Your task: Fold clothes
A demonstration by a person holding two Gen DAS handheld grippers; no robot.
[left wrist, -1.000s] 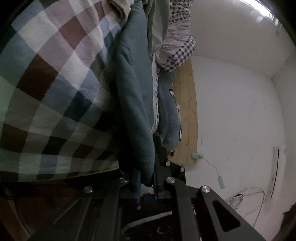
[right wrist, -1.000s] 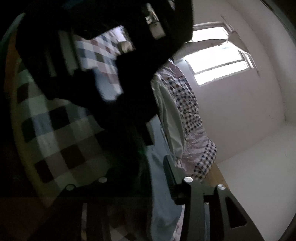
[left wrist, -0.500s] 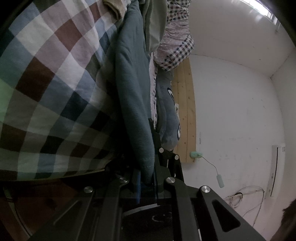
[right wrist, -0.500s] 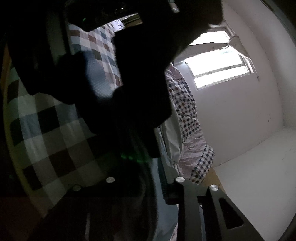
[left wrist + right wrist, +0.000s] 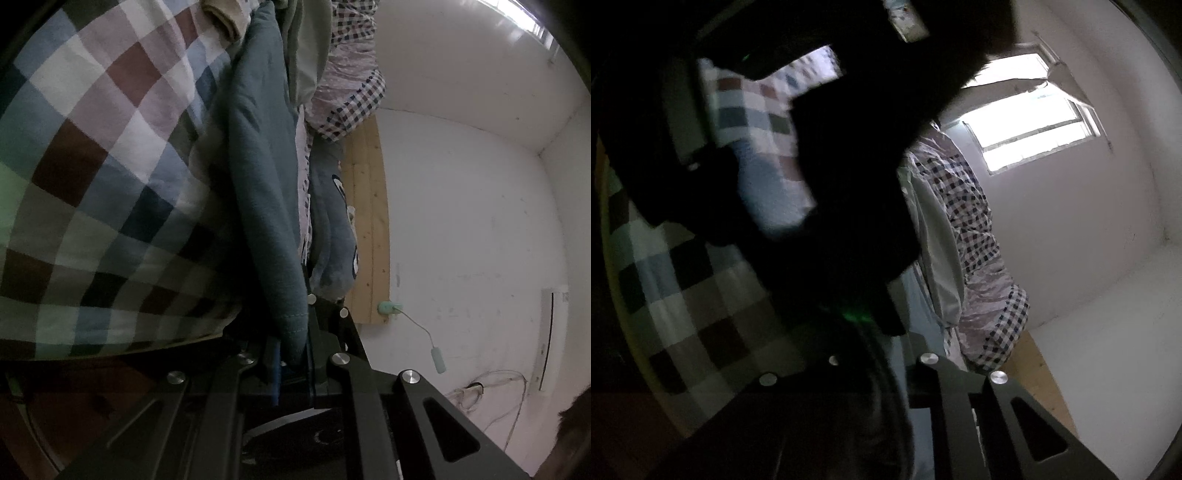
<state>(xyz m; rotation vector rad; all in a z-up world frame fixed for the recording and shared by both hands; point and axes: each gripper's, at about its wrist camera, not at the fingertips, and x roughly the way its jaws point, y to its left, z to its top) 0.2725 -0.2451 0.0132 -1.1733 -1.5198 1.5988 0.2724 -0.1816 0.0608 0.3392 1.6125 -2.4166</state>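
Surface: a bed spread with a checked quilt (image 5: pixel 110 155), large squares in white, pale blue, brown, dusty pink and green; soft, slightly puffed. A pale wooden bed frame (image 5: pixel 369 221) of long planks runs along its far edge, knots visible. Beyond it, bare white floor (image 5: pixel 461 240) and white walls, scuffed in places. A window (image 5: pixel 1034 129) in the right wrist view, very bright, with horizontal bars.

On the floor: a mint-green plug-like item (image 5: pixel 388 307) against the frame with a thin cord to a small oblong piece; loose white cables (image 5: pixel 491 387) near the wall.

Clothes heaped along the bed: a small-check navy-and-white garment (image 5: pixel 354 99) with a pale pink crumpled lining, a sage-green piece (image 5: pixel 310 55), a blue-grey soft item with white and dark patches (image 5: pixel 332 229).

Task garment: a teal knit garment (image 5: pixel 266 177), matte, fine-ribbed jersey, stitched hem at its near end, lying in a long fold over the quilt toward the left gripper (image 5: pixel 295 354). That gripper's jaws are pinched nearly together on the hem; cloth sits between them.

Right gripper (image 5: pixel 905 354): jaws have just been closing and now stand almost together. Dim and blurred here; pale blue-grey cloth lies at the fingers, but whether it is pinched I cannot tell. The dark body of the other tool fills most of the right wrist view.
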